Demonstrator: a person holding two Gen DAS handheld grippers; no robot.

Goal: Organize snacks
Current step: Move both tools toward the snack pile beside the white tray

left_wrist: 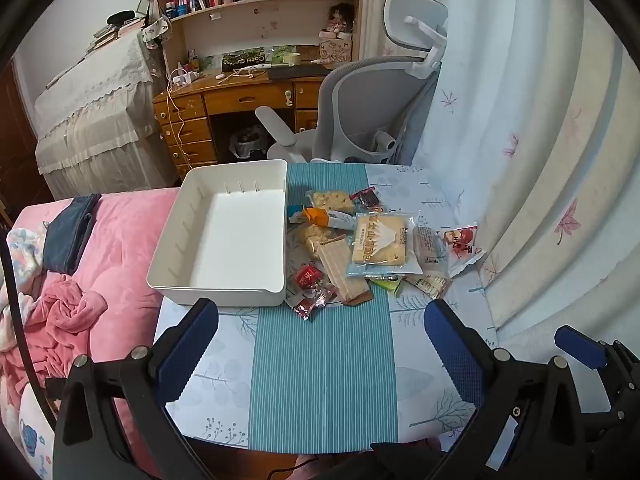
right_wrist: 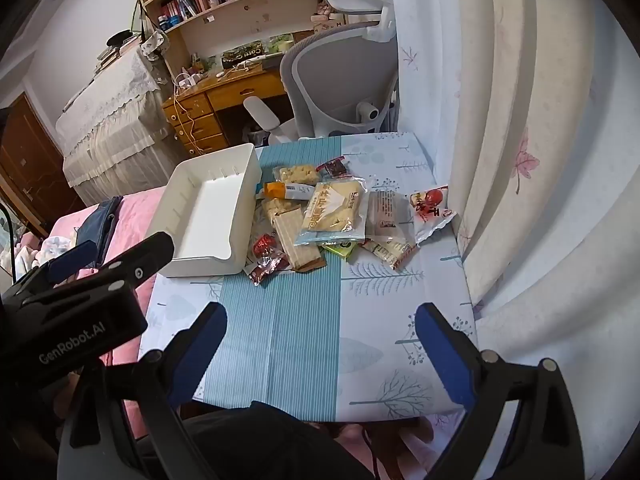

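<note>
A white plastic tray (left_wrist: 218, 280) stands empty on the table's left side; its wall also shows in the right wrist view (right_wrist: 244, 208). To its right lies a pile of wrapped snacks: a large cracker pack (left_wrist: 382, 242) (right_wrist: 334, 210), a long wafer pack (left_wrist: 340, 266) (right_wrist: 296, 240), small red candies (left_wrist: 310, 286) (right_wrist: 266, 258) and a red-and-white packet (left_wrist: 462, 244) (right_wrist: 432, 210). My left gripper (left_wrist: 320, 344) is open and empty above the near table. My right gripper (right_wrist: 320, 348) is open and empty, to the right of the left one.
The table has a blue and white leaf-print cloth (left_wrist: 320, 380). A pink bed (left_wrist: 100, 280) lies to the left, a curtain (left_wrist: 540, 160) close on the right, and a grey office chair (left_wrist: 368, 112) and wooden desk (left_wrist: 240, 96) stand behind.
</note>
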